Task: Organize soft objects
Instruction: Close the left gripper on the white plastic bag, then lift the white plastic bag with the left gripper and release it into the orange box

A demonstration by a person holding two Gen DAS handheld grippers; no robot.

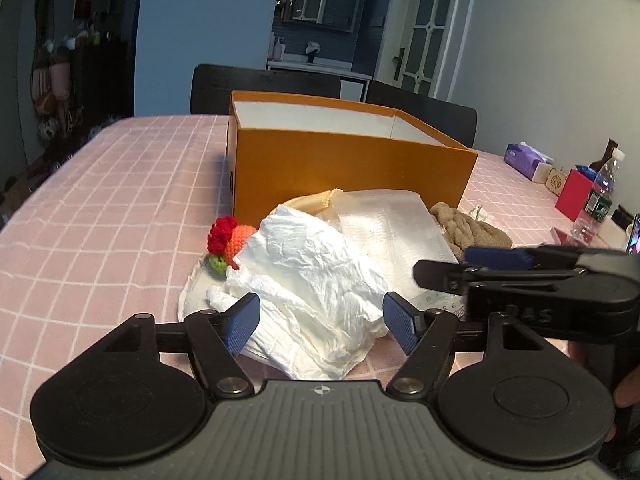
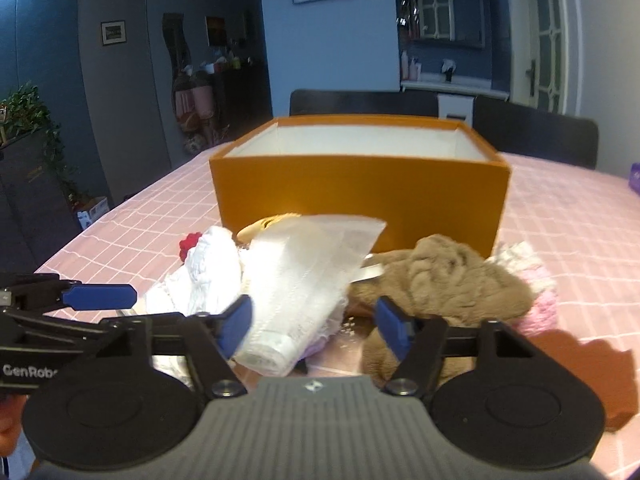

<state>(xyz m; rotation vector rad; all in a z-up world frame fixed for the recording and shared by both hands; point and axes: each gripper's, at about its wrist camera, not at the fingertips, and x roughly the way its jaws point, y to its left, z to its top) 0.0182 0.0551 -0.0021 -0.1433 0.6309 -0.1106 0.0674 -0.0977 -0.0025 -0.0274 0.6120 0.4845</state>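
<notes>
The soft things lie heaped on the pink checked desk (image 1: 100, 208) just in front of the orange box (image 1: 348, 160), whose white inside shows nothing in it: a crumpled white cloth (image 1: 316, 280), a folded white towel (image 2: 308, 276), a brown plush piece (image 2: 440, 280) and a red and orange crochet toy (image 1: 228, 240). The left hand-held gripper (image 1: 320, 322) has its fingers spread wide on either side of the white cloth. The right hand-held gripper (image 2: 316, 328) is likewise wide and grips nothing, between the towel and the plush.
</notes>
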